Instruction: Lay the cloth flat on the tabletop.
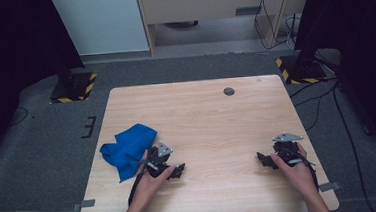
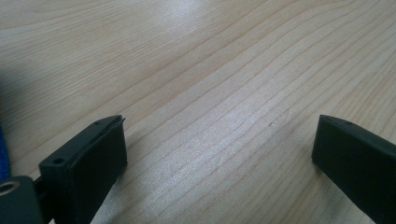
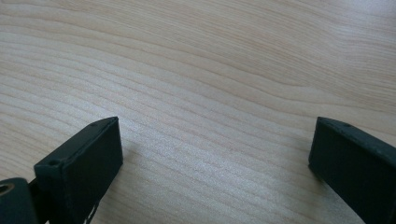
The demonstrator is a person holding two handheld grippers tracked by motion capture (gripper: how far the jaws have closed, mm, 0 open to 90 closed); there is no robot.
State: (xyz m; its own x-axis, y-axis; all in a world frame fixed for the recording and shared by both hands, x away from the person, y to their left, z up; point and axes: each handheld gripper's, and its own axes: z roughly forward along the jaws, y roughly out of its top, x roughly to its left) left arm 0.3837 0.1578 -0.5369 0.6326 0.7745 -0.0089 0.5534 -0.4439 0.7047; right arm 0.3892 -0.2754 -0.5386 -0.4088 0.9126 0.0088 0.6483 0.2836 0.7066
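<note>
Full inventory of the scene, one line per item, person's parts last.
cloth: 1, blue, crumpled on the table's left side, beside the left gripper
table: 1, light wood, centre of the carpeted floor
grommet: 1, dark, round, far part of the tabletop
stand bases: 2, black with yellow-black stripes, on the floor at the far corners
left gripper: 1, black, near left, jaws open, nothing between them
right gripper: 1, black, near right, jaws open, nothing between them
hands: 2, one on each gripper

A lab-like recording room: a bare wooden desk (image 1: 212, 119) on grey carpet (image 1: 38, 146), flanked by black stands on hazard-striped bases (image 1: 74, 88), with loose cables (image 1: 325, 96) trailing.
</note>
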